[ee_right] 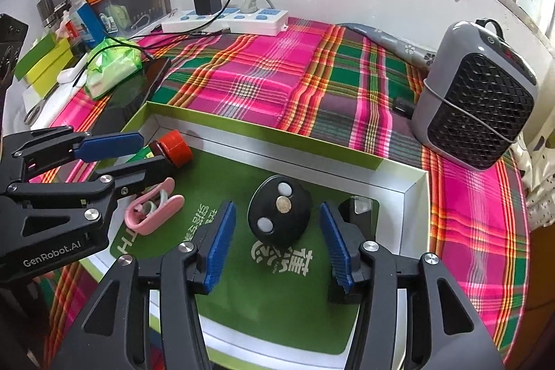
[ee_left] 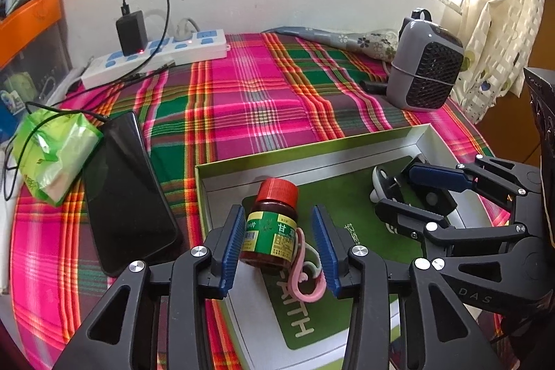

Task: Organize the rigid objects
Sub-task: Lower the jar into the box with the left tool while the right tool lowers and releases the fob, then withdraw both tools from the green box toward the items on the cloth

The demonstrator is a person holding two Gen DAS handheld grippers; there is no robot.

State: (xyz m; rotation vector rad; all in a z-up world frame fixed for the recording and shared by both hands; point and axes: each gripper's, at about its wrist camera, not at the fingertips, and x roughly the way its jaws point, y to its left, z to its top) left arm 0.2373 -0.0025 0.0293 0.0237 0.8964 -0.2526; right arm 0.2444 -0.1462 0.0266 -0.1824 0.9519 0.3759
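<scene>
While both wide apart: left claw (ee_left: 277, 245) around bottle (ee_left: 272, 226), untouched.

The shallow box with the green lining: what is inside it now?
Inside the box: a red-capped bottle, a pink clip, a black round remote. A dark object sits partly hidden behind the right fingers.

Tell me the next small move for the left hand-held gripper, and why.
Probably lift it straight up and back. The red-capped bottle already lies in the box, the left hand-held gripper is open with a gap on both sides, and the pink clip sits close below.
</scene>
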